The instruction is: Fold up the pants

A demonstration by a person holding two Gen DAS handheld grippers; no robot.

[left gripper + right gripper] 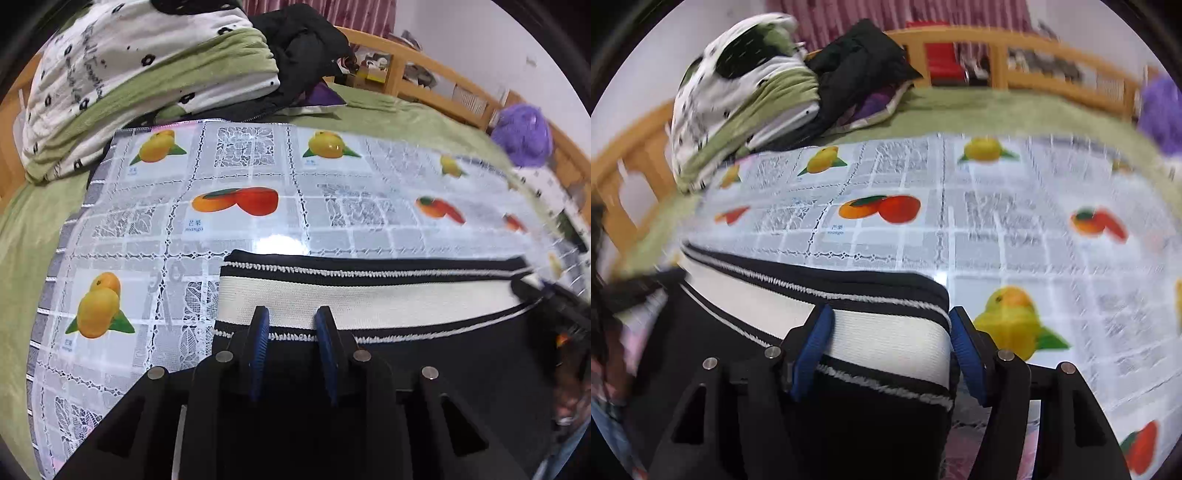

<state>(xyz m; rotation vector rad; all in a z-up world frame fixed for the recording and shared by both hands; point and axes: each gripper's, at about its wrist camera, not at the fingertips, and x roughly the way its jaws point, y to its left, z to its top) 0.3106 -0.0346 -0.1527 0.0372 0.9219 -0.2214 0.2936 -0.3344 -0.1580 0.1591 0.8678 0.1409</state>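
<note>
The black pants (pixel 424 369) with a wide white waistband edged by white stitching lie flat on the fruit-print tablecloth (pixel 258 229). My left gripper (pixel 293 319) is open, its blue fingers resting over the waistband near the pants' left corner. In the right wrist view, the pants (pixel 871 417) end at their right corner. My right gripper (pixel 892 328) is open, its blue fingers straddling the white waistband (pixel 886 332) there. The right gripper's black body shows blurred at the far right of the left wrist view (pixel 554 306).
The tablecloth covers a green-sheeted bed (pixel 406 114) with a wooden rail (pixel 443 88). A rolled white-and-green blanket (pixel 129 81) and a black jacket (pixel 306 44) are piled at the back left. A purple fluffy object (pixel 524 133) sits at the back right.
</note>
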